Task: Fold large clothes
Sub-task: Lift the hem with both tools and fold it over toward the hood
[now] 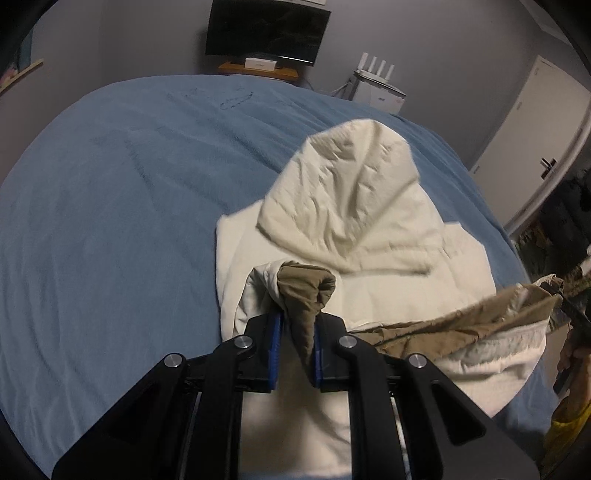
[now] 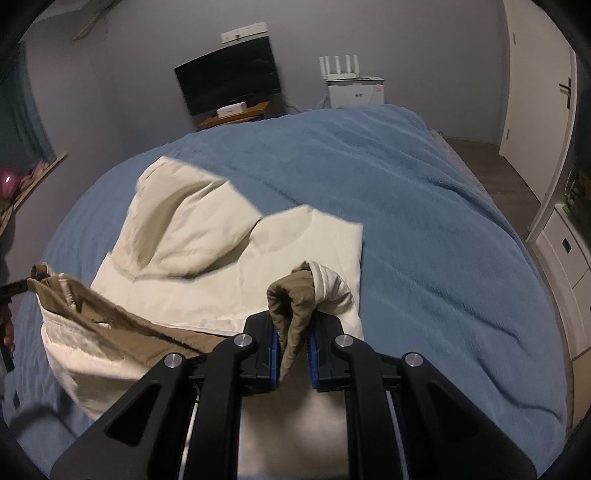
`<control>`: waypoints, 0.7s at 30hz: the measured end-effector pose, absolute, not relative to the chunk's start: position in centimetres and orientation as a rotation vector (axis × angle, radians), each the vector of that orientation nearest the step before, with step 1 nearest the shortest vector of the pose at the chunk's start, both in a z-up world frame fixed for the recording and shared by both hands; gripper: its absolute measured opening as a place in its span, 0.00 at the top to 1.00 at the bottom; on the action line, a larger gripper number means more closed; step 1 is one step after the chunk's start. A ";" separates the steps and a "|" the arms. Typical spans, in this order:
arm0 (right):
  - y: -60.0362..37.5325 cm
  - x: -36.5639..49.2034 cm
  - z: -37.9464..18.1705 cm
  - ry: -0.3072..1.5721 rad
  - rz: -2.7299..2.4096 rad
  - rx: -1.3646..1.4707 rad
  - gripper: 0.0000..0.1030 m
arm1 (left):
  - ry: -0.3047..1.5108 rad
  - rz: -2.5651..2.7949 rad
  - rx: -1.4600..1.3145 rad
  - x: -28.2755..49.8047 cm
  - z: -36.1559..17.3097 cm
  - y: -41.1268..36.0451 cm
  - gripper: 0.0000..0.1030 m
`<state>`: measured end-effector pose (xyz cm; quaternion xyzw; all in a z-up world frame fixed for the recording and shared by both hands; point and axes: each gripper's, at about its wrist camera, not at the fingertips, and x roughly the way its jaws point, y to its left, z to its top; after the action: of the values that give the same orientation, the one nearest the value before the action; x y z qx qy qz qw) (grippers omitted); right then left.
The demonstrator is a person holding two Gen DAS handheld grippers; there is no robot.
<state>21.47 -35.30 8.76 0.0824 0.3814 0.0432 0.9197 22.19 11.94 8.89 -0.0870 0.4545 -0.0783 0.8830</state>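
A cream hooded jacket (image 1: 351, 206) with a tan lining lies on the blue bed, hood pointing away; it also shows in the right wrist view (image 2: 207, 236). My left gripper (image 1: 298, 325) is shut on the jacket's bottom hem (image 1: 306, 291), a bunched tan and cream corner. My right gripper (image 2: 291, 332) is shut on the other hem corner (image 2: 295, 295). The hem (image 1: 461, 325) stretches lifted between both grippers, tan lining showing. The right gripper shows at the far right edge of the left wrist view (image 1: 565, 295).
The blue blanket (image 1: 110, 206) covers the bed (image 2: 424, 221). Beyond the bed stand a dark monitor (image 1: 266, 29) on a wooden stand, a white box with a router (image 1: 376, 85), and a white door (image 2: 535, 92). A shelf (image 2: 29, 181) is at left.
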 end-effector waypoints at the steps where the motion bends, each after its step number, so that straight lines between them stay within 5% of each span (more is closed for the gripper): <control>1: -35.1 22.5 8.7 0.782 0.082 0.167 0.91 | 0.950 -0.155 -0.185 23.5 8.8 12.0 0.87; 12: -33.0 35.7 5.0 0.889 0.006 0.175 0.91 | 1.094 -0.062 -0.266 33.0 3.8 14.1 0.85; 21: -33.5 36.9 1.1 0.954 -0.004 0.270 0.88 | 1.138 -0.056 -0.323 34.2 0.6 14.7 0.76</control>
<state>36.94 -33.50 1.09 0.1294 0.4577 -0.0020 0.8796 34.20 14.75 0.63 -0.1523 0.5363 -0.0266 0.8298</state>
